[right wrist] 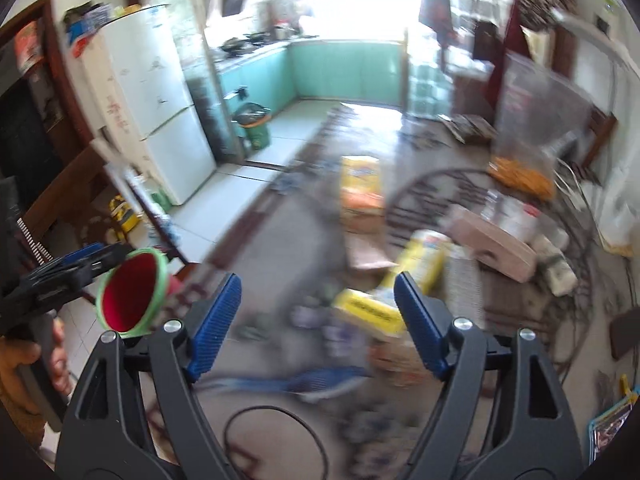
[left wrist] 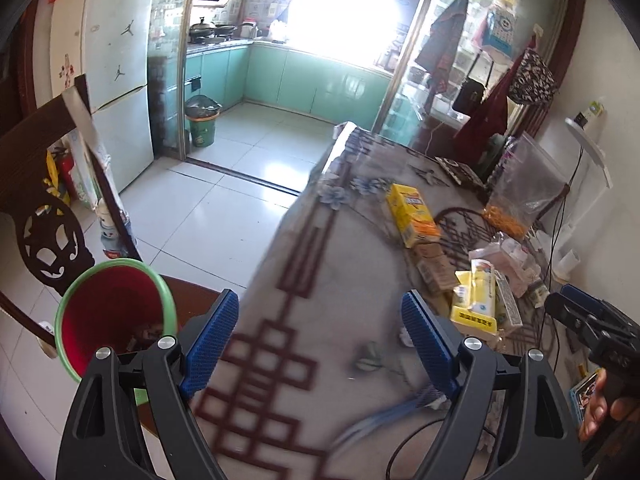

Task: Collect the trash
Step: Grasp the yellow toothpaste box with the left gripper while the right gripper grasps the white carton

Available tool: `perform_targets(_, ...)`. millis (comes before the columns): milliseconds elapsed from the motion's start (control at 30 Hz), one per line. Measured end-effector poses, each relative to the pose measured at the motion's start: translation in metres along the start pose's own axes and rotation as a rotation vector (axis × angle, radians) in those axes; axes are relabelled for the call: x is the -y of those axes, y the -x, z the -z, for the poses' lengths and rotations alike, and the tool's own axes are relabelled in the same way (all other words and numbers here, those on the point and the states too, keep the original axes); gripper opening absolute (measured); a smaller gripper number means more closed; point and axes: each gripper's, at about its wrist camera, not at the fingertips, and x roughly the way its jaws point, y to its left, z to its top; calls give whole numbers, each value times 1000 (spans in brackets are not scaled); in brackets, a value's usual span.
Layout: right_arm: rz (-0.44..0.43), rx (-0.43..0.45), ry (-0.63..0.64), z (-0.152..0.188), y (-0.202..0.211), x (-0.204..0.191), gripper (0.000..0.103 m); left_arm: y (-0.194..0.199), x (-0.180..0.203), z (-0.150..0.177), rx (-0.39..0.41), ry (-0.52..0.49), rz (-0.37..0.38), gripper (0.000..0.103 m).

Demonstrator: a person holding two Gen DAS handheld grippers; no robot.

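A red bin with a green rim [left wrist: 114, 312] stands on a chair to the left of the table; some scraps lie in it. It also shows in the right wrist view [right wrist: 134, 294]. My left gripper [left wrist: 320, 340] is open and empty above the table's left edge. My right gripper [right wrist: 318, 320] is open and empty over the table, near a yellow packet [right wrist: 370, 312]. Boxes and wrappers lie on the table: a yellow-orange carton [left wrist: 412, 208], small brown boxes [left wrist: 434, 266], a yellow tissue packet [left wrist: 476, 304]. The right wrist view is blurred.
The table [left wrist: 320, 264] has a patterned cloth. A clear bag with orange snacks [left wrist: 520, 196] and a white lamp [left wrist: 588, 148] stand at its far right. A dark wooden chair [left wrist: 48, 200], a white fridge [left wrist: 116, 80] and a green kitchen bin [left wrist: 202, 120] are to the left.
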Motion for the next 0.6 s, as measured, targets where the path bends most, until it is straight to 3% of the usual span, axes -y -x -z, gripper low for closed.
perform_targets(333,70,-147,-25,15,-20,118,77,-8,84,20,-10,9,-13,80)
perform_targets(600,60,-257,-73,20,-74,137,77,-14,130,17,-12,-40,-16,80)
